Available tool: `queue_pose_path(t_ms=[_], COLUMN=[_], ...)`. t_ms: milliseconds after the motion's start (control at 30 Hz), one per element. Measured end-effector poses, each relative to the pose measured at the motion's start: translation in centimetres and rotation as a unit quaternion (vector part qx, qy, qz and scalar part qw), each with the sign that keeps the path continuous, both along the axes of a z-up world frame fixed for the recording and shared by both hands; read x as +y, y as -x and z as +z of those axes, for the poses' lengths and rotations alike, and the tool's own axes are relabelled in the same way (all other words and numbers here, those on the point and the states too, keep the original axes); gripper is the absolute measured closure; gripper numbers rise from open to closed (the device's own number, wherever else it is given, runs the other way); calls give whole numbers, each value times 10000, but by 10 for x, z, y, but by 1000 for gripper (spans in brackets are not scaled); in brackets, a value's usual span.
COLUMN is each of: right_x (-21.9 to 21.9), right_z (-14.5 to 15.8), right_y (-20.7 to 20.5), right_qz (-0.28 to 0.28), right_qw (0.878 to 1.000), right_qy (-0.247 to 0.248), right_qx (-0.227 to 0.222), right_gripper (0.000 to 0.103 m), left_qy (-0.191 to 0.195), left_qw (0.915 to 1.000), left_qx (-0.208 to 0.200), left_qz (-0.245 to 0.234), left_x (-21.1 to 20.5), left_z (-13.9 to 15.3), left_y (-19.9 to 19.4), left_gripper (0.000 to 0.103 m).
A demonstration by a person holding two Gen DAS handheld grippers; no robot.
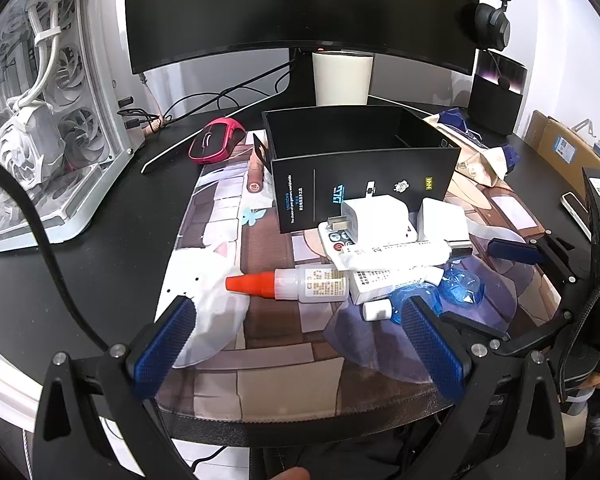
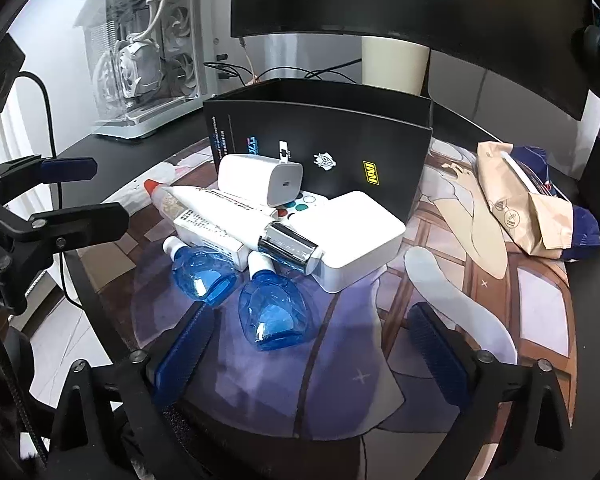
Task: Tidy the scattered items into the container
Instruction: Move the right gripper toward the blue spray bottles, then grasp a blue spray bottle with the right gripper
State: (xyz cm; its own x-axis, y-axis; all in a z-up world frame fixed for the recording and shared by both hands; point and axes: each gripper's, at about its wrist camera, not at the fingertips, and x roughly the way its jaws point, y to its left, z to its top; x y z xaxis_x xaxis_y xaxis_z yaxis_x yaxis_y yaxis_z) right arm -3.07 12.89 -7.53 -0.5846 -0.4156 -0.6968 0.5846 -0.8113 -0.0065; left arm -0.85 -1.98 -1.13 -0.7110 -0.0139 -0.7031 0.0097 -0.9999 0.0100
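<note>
An open black box (image 1: 364, 168) stands on the printed desk mat (image 1: 292, 344); it also shows in the right wrist view (image 2: 320, 148). In front of it lies a pile: a white charger (image 1: 374, 216), a white square block (image 2: 352, 236), a white tube (image 2: 244, 212), a red-capped glue bottle (image 1: 296, 284), a white carton (image 1: 392, 280) and two blue bottles (image 2: 274, 316) (image 2: 202, 278). My left gripper (image 1: 300, 344) is open, just short of the glue bottle. My right gripper (image 2: 312, 350) is open, around the nearer blue bottle's base.
A monitor (image 1: 300, 8) and its white stand (image 1: 342, 78) are behind the box. A white PC case (image 1: 48, 120) stands left. A pink mouse (image 1: 216, 140) and a small tube (image 1: 255, 172) lie left of the box. A brown paper bag (image 2: 516, 196) lies right.
</note>
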Motion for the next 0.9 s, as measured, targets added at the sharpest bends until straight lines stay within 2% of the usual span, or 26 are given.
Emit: queue_pose_path(t_ms=[100,167,233,333,500,733,900], right_x=[-1,-1,-2,-3,-3,2,6], right_z=[1,1,2,2,0,3,13], right_y=[-3,-6,-8,-14,-20,-14,-18], right_qz=[85,198,242,332,329,359,397], right_qw=[9999,9997,9995,9989,9981,9988,9985], right_qy=[47,83,112,144,106,175,192], right_qx=[82,130,191,298,500,285,328], right_gripper=[19,33,51,71,72,71,72], left_qy=[-2,-4,-3,1,-33,74,90], left_qw=[10000,10000,10000,10000,10000,9999,9998], left_qx=[-1,-6,-12,-18,-11,-103,-101], left_qz=[-6,-1,2,-2,-45,-85,-120], left_x=[0,0,0,0,-1,3,4], left_z=[0,0,1,1,1,-6,-6], left_y=[0,0,0,0,0,3,2], left_gripper=[0,0,0,0,0,0,0])
